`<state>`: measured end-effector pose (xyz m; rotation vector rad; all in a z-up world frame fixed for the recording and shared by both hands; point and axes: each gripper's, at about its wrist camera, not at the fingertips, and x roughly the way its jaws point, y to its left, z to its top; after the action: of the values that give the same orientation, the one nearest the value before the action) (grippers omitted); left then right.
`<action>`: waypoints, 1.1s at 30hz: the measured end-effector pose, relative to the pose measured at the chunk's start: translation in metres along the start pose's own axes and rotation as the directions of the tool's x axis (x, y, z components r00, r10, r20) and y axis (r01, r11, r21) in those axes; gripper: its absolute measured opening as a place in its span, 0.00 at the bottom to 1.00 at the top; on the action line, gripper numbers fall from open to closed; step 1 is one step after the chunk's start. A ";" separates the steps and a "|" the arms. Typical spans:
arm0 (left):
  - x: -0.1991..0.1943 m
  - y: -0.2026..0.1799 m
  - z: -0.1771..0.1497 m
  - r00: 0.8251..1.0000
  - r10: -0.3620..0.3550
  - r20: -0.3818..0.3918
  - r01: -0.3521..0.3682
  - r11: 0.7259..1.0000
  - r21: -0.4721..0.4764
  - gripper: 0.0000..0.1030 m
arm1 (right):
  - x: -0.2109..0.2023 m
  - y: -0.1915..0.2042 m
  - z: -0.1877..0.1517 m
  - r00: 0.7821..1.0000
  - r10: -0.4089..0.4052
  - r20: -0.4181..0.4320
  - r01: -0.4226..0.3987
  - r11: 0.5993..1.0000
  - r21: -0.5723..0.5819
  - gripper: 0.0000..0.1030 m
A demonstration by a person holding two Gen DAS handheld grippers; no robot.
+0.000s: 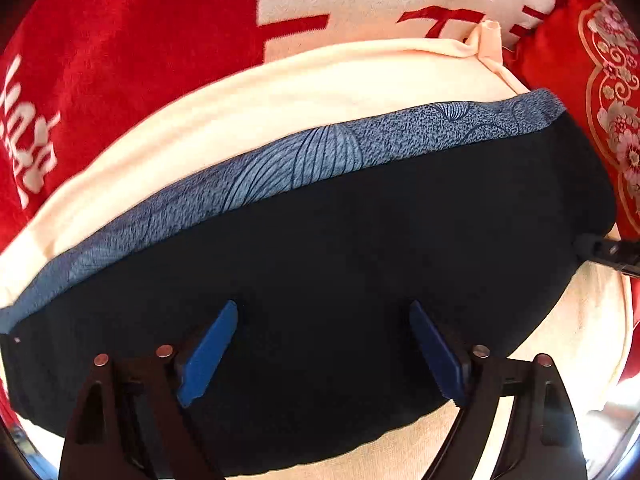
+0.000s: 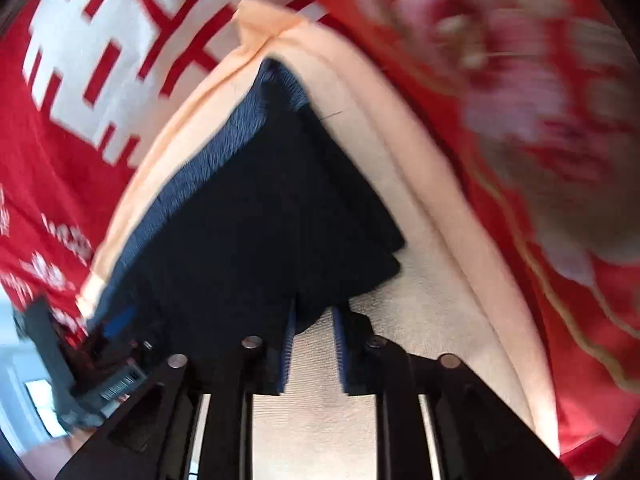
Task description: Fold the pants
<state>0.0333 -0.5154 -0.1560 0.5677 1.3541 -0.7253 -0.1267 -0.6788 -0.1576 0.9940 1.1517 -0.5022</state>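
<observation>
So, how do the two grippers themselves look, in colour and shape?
Both look alike. The left gripper has black angular linkage arms with round silver pivot pins, and flat blue pads with ribbed edges on the jaws. The right gripper shows the same black frame, silver pins and blue ribbed pads. No cables or sleeves are visible.

Place: a home, likely a bedroom, below me.
Bedding: red plush blanket (image 1: 132, 40) with white block characters.
Cushion: red embroidered pillow (image 1: 608, 128), gold and pink flowers.
Under my work: cream cloth (image 1: 280, 92) spread over soft bedding.
</observation>
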 end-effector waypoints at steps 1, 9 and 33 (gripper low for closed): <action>0.000 0.003 0.001 1.000 -0.012 -0.003 0.012 1.000 -0.017 0.86 | -0.016 0.004 -0.002 0.998 0.005 0.057 -0.005 1.000 -0.006 0.29; 0.000 -0.009 -0.003 1.000 0.006 -0.003 -0.006 0.999 -0.032 0.87 | -0.007 0.059 0.046 0.996 0.021 0.082 -0.001 0.973 -0.229 0.29; 0.006 0.018 -0.037 1.000 -0.008 -0.009 0.007 0.996 -0.084 0.99 | -0.026 0.017 0.023 0.994 -0.061 0.090 0.067 0.995 -0.073 0.44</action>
<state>0.0221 -0.4771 -0.1681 0.4998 1.3898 -0.6693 -0.1107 -0.6938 -0.1255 0.8633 1.1182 -0.5443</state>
